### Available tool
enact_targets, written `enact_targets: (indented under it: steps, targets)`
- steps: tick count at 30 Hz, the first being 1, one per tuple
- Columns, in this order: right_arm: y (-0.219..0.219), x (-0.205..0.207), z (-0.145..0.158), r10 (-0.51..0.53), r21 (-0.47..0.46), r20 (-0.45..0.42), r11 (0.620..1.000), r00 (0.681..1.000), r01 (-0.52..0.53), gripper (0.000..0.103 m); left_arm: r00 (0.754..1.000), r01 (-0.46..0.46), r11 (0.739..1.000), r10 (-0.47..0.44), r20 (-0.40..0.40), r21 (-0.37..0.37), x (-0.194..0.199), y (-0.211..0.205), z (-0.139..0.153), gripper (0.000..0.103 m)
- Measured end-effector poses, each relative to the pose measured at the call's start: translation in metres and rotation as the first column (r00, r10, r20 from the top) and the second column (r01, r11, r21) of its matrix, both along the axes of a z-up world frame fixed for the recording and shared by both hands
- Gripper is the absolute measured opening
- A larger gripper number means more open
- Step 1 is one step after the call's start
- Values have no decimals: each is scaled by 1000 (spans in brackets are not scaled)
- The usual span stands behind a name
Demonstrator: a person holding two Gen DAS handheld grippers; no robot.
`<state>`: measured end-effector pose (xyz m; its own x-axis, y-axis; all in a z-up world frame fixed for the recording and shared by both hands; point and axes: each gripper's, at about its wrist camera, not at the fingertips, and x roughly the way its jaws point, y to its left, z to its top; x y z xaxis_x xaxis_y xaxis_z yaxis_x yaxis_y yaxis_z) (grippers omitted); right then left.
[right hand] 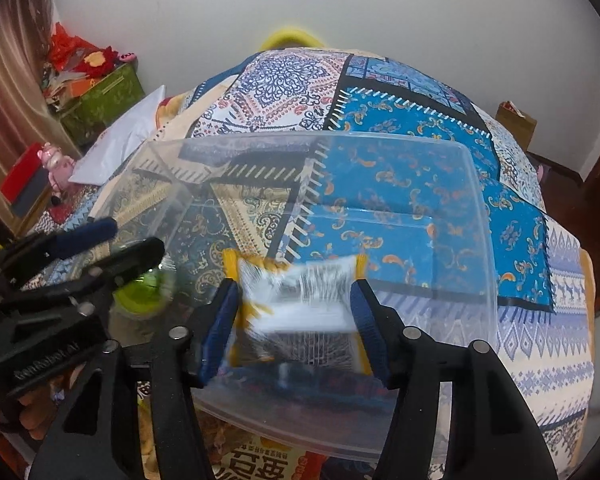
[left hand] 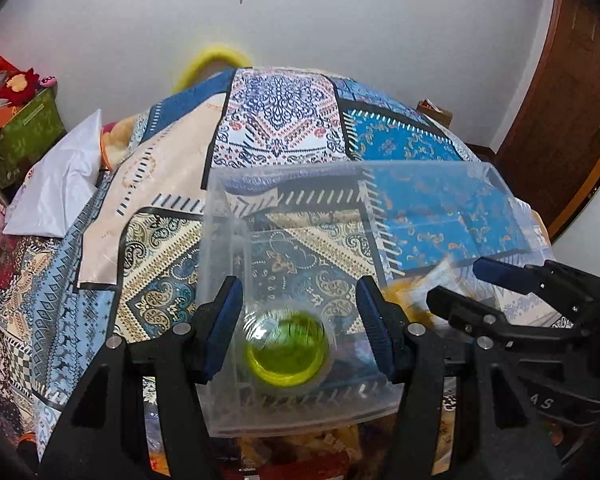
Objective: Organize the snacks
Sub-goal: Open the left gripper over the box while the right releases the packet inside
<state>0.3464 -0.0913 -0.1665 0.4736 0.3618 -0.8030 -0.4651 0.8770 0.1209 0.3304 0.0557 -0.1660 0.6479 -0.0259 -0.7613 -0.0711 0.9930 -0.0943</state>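
A clear plastic bin [left hand: 440, 184] [right hand: 476, 216] sits on a patterned bedspread. My left gripper [left hand: 298, 326] is over the bin's near left part, jaws wide apart; a green jelly cup [left hand: 286, 350] lies blurred between and below the fingers, not touched by the pads. It also shows in the right wrist view [right hand: 140, 292]. My right gripper [right hand: 294, 326] is over the bin's near side, jaws wide apart; a yellow and white snack packet [right hand: 300, 300] sits blurred between the pads, touching or nearly touching them. The right gripper also shows in the left view [left hand: 456, 284].
More snack packets [right hand: 260, 460] lie under the bin's near edge. A white pillow [left hand: 56, 192] lies at the left. A green box [left hand: 24, 136] with red items stands far left. A wooden door [left hand: 560, 100] is at the right.
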Motion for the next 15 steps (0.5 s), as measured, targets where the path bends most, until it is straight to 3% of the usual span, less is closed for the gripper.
enact_targets:
  steps: [6,15]
  targets:
    - [-4,-8,16,-5,10,36,1000,999,5,65,999,-14,1000,14,36,-6,-14,4,18,59]
    - [-28,-40,63,-39,74,121,997,992,31,66,993,-9,1000,10,115,-5,-62,3,60,63]
